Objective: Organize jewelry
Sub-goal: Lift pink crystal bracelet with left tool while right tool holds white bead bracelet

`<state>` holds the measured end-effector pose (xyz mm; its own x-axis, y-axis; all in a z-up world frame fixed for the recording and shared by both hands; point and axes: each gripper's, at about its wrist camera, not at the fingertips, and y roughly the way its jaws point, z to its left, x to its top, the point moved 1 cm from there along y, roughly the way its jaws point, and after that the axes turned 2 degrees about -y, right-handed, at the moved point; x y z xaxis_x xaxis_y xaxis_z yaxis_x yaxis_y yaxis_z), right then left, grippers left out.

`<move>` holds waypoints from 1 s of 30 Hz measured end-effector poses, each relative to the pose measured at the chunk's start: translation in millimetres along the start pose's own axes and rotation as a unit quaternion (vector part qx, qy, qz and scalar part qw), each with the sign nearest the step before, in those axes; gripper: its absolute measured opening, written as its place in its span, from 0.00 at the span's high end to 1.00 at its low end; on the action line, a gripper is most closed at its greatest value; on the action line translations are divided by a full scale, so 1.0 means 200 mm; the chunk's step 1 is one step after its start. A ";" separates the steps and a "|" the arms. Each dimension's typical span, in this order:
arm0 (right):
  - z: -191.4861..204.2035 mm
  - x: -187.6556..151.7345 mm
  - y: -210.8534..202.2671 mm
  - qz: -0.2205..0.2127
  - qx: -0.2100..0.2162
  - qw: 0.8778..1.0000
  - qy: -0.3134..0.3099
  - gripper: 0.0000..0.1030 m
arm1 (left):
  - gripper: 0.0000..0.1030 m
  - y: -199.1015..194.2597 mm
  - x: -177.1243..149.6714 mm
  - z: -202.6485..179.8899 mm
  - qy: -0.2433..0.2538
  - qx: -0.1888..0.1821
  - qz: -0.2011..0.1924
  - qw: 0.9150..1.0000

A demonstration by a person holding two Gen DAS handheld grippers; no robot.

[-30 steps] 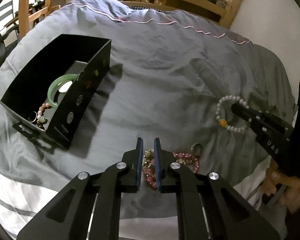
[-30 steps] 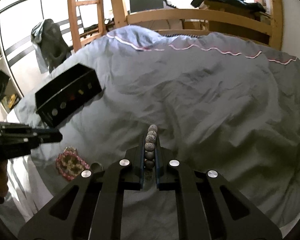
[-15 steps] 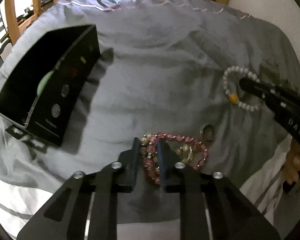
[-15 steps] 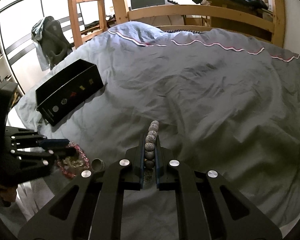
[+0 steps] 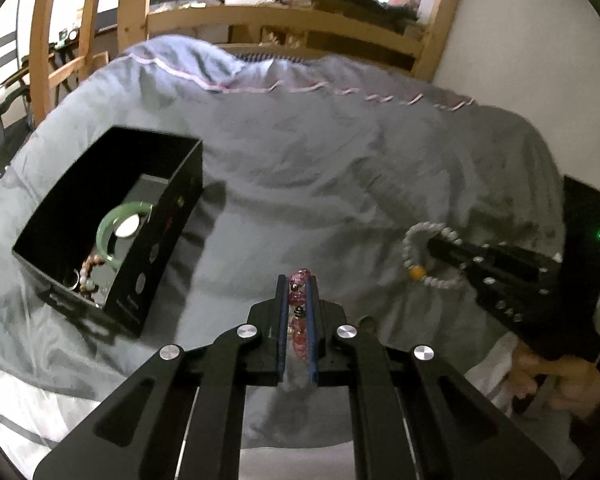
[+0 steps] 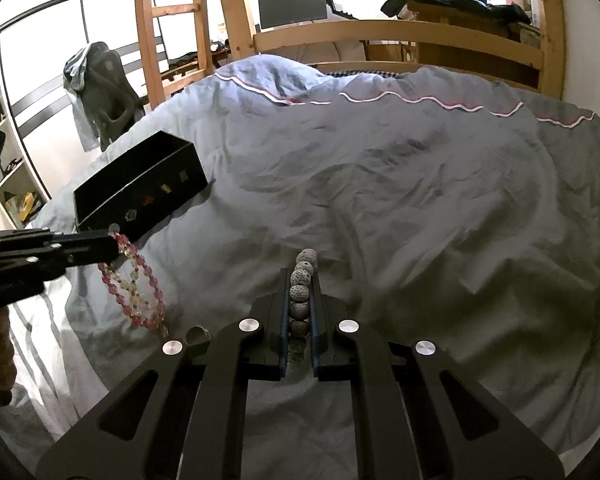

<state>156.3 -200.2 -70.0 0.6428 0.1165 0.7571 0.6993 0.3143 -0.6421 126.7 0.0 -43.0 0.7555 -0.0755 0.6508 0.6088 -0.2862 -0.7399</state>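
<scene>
Gripping a pink beaded bracelet (image 5: 298, 300), the left hand-held gripper (image 5: 298, 280) is sitting low in the centre of its own view, its two fingers closed on a run of beads that is lying lengthwise along them, pointing up the frame. In the right wrist view the same left hand-held gripper (image 6: 116, 246) is reaching in level from the left edge, and the pink beaded bracelet (image 6: 134, 292) is hanging from its tip as a long loop, its long axis running down and slightly right, its lowest beads seeming to reach the grey duvet (image 6: 400, 200).

The right hand-held gripper (image 6: 300, 276) is clamping a white beaded bracelet (image 6: 302, 288), the speckled beads lining up in a single row along the fingers and pointing up the frame, one bead sticking out past the tips. From the left wrist view the right hand-held gripper (image 5: 432, 244) is coming in from the right edge, pointing left, with the white beaded bracelet (image 5: 424, 256) draping as a ring around its tip, an orange bead at the lower left.

A small ring (image 6: 198, 334) is lying on the duvet just below the hanging pink loop. Further out, at the left of the left wrist view, an open black box (image 5: 112, 224) is resting on the duvet, holding a green bangle (image 5: 108, 236) and other small pieces.
</scene>
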 end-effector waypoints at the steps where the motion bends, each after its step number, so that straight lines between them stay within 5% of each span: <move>1: 0.00 0.00 0.00 0.001 0.000 1.000 0.000 0.91 | 0.93 -0.01 0.00 0.00 0.000 -0.003 -0.005 1.000; 14: 0.00 0.00 0.00 0.003 0.000 1.000 -0.003 0.91 | 0.92 -0.06 0.01 -0.01 -0.006 -0.018 -0.026 0.999; 16: 0.00 0.00 0.00 0.005 0.000 1.000 -0.003 0.91 | 0.72 -0.03 0.00 -0.03 0.006 -0.002 -0.014 1.000; 17: 0.00 0.00 0.00 0.005 0.000 1.000 -0.003 0.91 | 0.28 -0.01 -0.01 -0.04 0.010 0.010 -0.008 1.000; 18: 0.00 0.00 0.00 0.006 0.000 1.000 -0.003 0.91 | 0.05 0.00 -0.02 -0.04 0.013 0.023 -0.008 1.000; 22: 0.01 0.00 0.01 0.008 0.001 1.000 -0.005 0.91 | 0.08 0.15 -0.08 -0.05 0.039 0.081 0.051 0.995; 23: 0.01 -0.01 0.01 0.009 0.002 1.000 -0.005 0.91 | 0.23 0.20 -0.11 -0.03 0.038 0.086 0.074 0.993; 24: 0.01 -0.01 0.01 0.010 0.002 1.000 -0.005 0.91 | 0.48 0.25 -0.13 -0.02 0.037 0.087 0.100 0.990; 25: 0.01 -0.01 0.01 0.010 0.002 1.000 -0.006 0.91 | 0.60 0.29 -0.15 0.00 0.032 0.085 0.126 0.988; 27: 0.01 -0.01 0.02 0.009 0.001 1.000 -0.004 0.91 | 0.79 0.29 -0.15 0.02 0.027 0.079 0.127 0.988; 30: 0.01 -0.01 0.02 0.007 0.000 1.000 -0.001 0.91 | 0.90 0.19 -0.09 0.02 0.024 0.057 0.087 0.994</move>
<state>157.3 -198.3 -72.7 0.6529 0.1222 0.7475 0.6894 0.3131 -0.6532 136.4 -6.4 -84.2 0.8410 -0.1601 0.5169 0.4958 -0.1547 -0.8545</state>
